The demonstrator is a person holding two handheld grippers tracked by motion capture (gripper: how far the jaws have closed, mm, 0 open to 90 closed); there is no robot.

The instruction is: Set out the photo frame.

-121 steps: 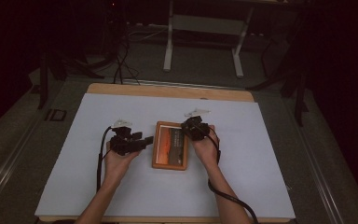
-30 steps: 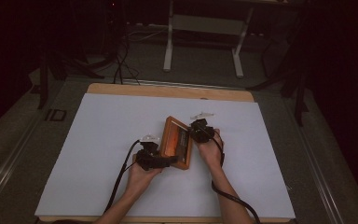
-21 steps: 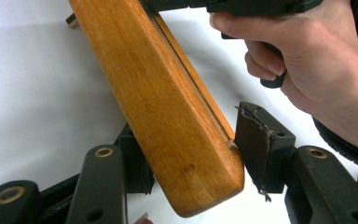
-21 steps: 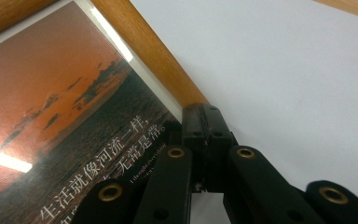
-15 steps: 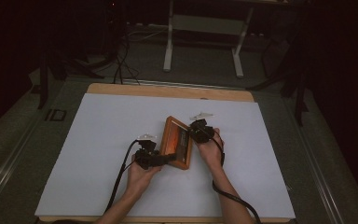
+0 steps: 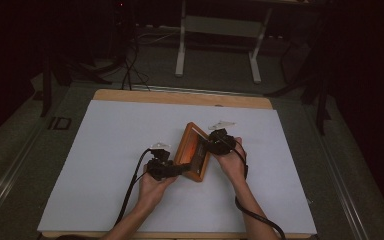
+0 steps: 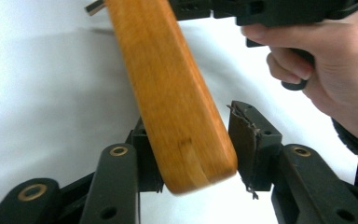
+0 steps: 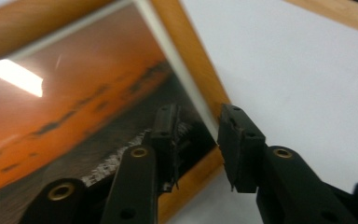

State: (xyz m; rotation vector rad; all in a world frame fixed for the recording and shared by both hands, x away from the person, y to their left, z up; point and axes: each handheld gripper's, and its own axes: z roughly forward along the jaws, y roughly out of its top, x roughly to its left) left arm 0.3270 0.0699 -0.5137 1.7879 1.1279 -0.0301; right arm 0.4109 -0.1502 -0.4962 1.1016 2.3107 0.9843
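Surface: white table sheet [image 6: 105, 150], dark room behind.
Object: wooden photo frame with orange sunset print [image 6: 192, 150], frame centre, raised on edge since four seconds ago, when it lay flat.
Left gripper [image 6: 172, 169]: jaws narrowly spread around lower frame corner; right pad apart.
Right gripper [image 6: 214, 144]: jaws astride the right rail; grip cannot be told.
Implication: standing-up judged underway.
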